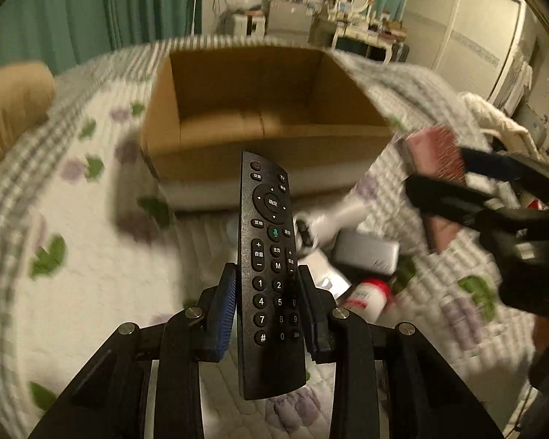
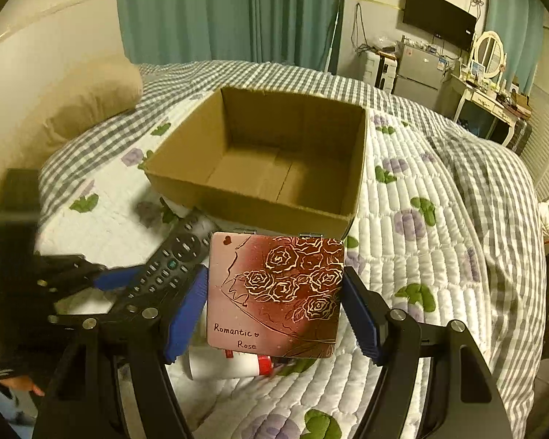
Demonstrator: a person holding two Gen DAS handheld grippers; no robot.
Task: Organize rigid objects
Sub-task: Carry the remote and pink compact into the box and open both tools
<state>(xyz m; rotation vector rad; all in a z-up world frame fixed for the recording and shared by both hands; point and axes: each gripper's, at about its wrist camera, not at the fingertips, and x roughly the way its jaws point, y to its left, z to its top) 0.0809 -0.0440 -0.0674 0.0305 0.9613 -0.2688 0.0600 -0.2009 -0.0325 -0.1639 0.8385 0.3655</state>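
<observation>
**Both grippers loaded, box ahead: carry and drop cleanly**

You have the black TV remote (image 1: 269,274) pinched across its width in your left gripper (image 1: 267,307), gripped over the number keys so most of its length sticks out forward, power button end leading. Your right gripper (image 2: 274,307) squeezes the pink "Romantic Rose" hinged tin (image 2: 274,294) by its two side edges, hinges facing away from you. Both are held above the quilt, just short of the open cardboard box (image 2: 267,153), which looks empty inside.

The step in hand looks like carrying both over the near wall (image 2: 252,216) and setting them down. Raise the remote's far tip above the rim before you push forward, since it leads well ahead of your fingers. Bring the tin in level and low before you let go, so it lands flat. Put the two in separate halves of the floor, so your grippers do not collide.

A white bottle with a red label (image 1: 366,296) and a grey case (image 1: 366,254) lie on the quilted bedspread (image 2: 421,256) beneath.
</observation>
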